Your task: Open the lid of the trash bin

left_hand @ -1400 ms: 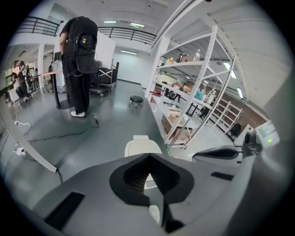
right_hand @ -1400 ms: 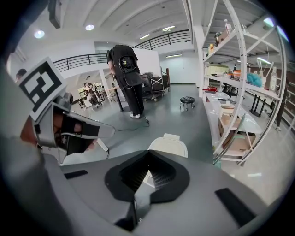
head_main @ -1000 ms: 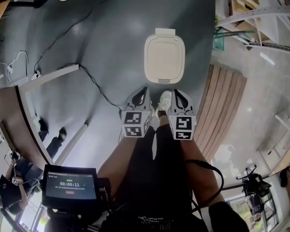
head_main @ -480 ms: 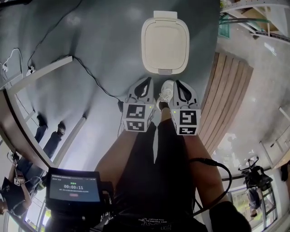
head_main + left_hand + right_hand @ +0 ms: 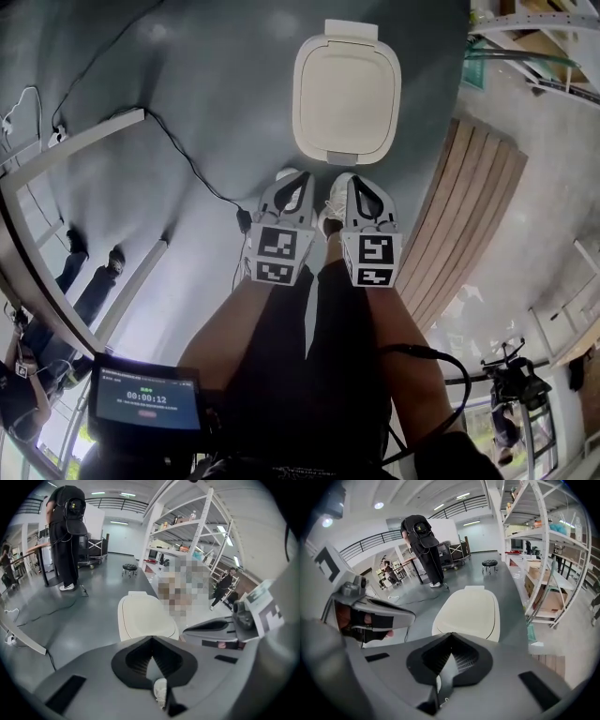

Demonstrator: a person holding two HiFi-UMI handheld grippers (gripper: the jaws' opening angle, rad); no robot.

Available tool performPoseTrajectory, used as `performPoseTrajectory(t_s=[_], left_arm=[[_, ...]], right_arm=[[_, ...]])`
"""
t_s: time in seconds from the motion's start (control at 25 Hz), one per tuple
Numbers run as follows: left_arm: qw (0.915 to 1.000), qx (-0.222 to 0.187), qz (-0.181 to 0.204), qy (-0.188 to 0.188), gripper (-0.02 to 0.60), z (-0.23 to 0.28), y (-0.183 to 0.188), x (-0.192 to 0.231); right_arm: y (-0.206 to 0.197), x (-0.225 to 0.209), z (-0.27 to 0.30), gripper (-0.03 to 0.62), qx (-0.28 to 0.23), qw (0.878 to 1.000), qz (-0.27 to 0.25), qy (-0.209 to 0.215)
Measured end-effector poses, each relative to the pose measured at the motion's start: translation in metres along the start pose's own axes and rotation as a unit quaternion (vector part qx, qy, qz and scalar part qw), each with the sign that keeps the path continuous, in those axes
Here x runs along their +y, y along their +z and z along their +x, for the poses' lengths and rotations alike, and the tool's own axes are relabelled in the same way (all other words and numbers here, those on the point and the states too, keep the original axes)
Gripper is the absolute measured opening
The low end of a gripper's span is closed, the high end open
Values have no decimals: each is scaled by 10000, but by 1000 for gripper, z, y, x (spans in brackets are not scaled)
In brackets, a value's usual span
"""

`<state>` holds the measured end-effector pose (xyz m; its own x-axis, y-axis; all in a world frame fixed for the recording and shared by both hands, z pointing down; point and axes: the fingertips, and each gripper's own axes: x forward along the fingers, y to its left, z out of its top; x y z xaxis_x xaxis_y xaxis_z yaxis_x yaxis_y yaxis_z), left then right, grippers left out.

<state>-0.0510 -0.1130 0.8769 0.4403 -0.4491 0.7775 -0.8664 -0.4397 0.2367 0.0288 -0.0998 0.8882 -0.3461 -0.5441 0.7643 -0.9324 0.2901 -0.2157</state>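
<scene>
Holds the left gripper (image 5: 291, 183) and the right gripper (image 5: 360, 185) side by side over the grey floor (image 5: 187, 75), both aimed forward at the cream trash bin (image 5: 347, 89). Presses each pair of jaws together, tips meeting, with nothing clamped between them. Stands just short of the bin, with a white shoe (image 5: 336, 208) showing between the two grippers. Places the bin upright on the floor just ahead of the jaw tips and apart from them, its lid (image 5: 345, 66) lying flat and closed, the hinge tab on the far side. Shows, in both gripper views, the pale lid straight beyond the closed tips, untouched. Leaves a black cable (image 5: 187, 159) trailing across the floor left of the bin and a slatted wooden board (image 5: 464, 216) lying to its right.
</scene>
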Motion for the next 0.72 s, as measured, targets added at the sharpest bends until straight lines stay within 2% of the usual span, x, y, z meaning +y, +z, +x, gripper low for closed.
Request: performPoseTrajectory(t_s=[0.48,0.72], left_arm=[[9998,86,-57,-146,-2,30,-17,-3],[9995,217,-237,24,-2,29,-35,12]], right_arm=[[-19,-3,36,0,246,9989,356,-182],[-29,-8,54,0,402,9983,394,-180]])
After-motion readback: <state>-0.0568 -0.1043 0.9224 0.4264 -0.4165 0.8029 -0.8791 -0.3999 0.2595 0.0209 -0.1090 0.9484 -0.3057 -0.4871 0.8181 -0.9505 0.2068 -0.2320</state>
